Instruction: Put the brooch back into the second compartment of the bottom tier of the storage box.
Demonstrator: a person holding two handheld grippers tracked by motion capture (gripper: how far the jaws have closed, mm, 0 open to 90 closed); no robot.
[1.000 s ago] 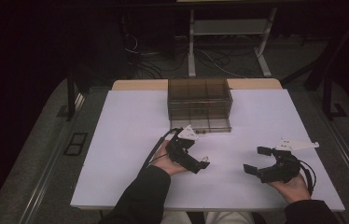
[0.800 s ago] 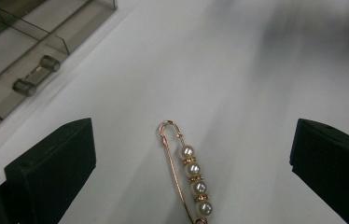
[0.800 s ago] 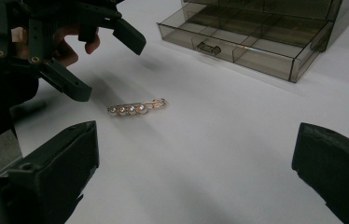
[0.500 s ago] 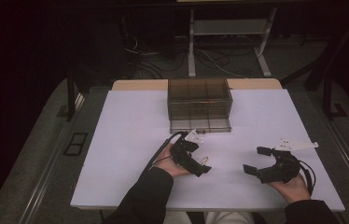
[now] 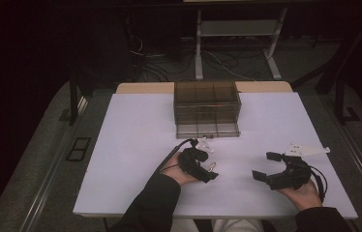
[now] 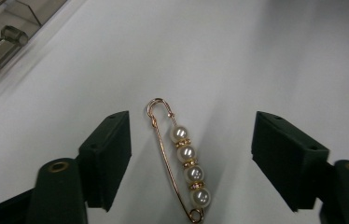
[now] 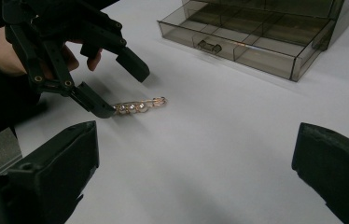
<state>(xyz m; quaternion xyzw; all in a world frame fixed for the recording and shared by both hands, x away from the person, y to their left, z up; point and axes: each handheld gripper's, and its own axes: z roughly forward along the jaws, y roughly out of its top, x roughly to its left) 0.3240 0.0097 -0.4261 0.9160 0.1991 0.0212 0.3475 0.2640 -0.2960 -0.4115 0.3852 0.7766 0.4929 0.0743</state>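
The left tool (image 5: 209, 170) sits low over the white bench (image 5: 130, 145), its two black jaws straddling a gold safety-pin brooch strung with four white pearls (image 6: 183, 158) that lies flat on the bench. The jaws have just been closing in on it, yet clear gaps show on both sides of the pin, so it is not gripped. I take this for the pick-up step: next the jaws need to close squarely across the pearls without skidding the thin pin away. Farther back stands the smoky clear plastic drawer box (image 5: 207, 107), its lowest drawer pulled out, probably where the brooch goes. At the right, the right tool (image 5: 264, 165) rests released, jaws wide, nothing between them
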